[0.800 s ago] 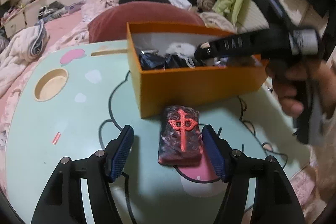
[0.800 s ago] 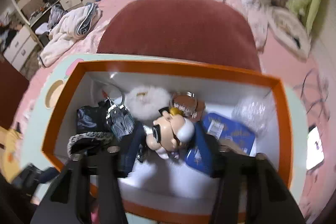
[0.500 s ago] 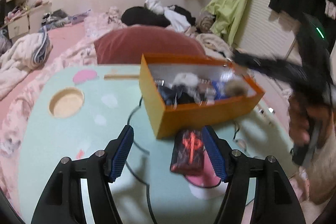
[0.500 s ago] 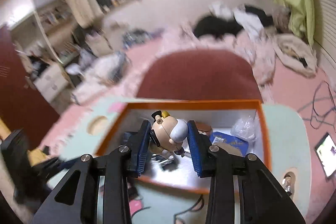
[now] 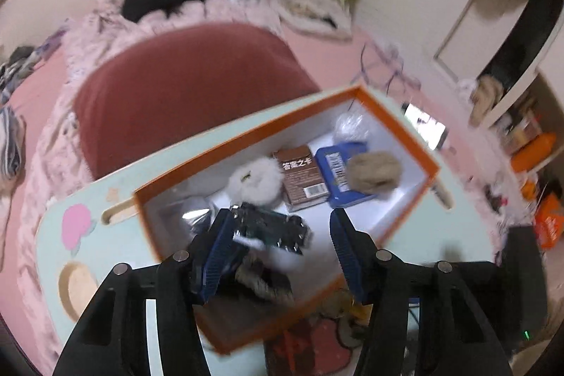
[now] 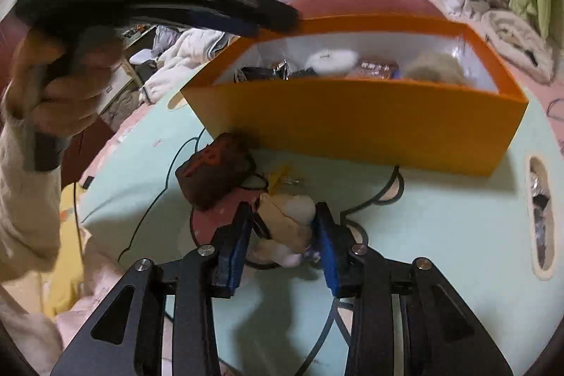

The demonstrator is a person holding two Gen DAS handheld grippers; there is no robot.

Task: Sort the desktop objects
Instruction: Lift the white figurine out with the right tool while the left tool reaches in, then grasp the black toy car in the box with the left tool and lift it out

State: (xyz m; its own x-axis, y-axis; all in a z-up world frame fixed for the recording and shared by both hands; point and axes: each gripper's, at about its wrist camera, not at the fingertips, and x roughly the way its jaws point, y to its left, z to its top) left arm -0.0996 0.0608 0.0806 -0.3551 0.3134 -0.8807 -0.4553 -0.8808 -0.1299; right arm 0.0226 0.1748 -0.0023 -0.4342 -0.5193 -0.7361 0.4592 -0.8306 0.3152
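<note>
Jaws of the right gripper point(image 6: 282, 247) pinch a small cartoon figurine point(image 6: 287, 228), both blue pads pressed on its sides, low over the mint-green table point(image 6: 440, 235) just in front of the orange box point(image 6: 352, 125). Figurine lies tilted, pale rounded head up toward the box, long axis running roughly along the fingers; details blurred. Left gripper point(image 5: 278, 247) jaws spread, nothing pinched, hovering above the near end of the orange box point(image 5: 253, 132).

Readable writing: brown card pack point(image 5: 299, 176) has white Chinese characters, looks like 答案之卡, plus a barcode at its lower edge. Blue pack point(image 5: 335, 171) shows a barcode strip only.

Box contents, white interior: white fluffy pom point(image 5: 255, 180), brown card pack, blue pack, tan fluffy ball point(image 5: 373, 171) resting on the blue pack, clear crinkled bag point(image 5: 349, 125) in the far corner, dark shiny wrapped items point(image 5: 271, 228) at the near end, blurred.

On the table beside the figurine, touching the box front: dark red mahjong-tile block point(image 6: 215, 171), red mark on its face, unreadable here. A hand point(image 6: 60, 86) holds the left gripper at upper left of the right wrist view.
</note>
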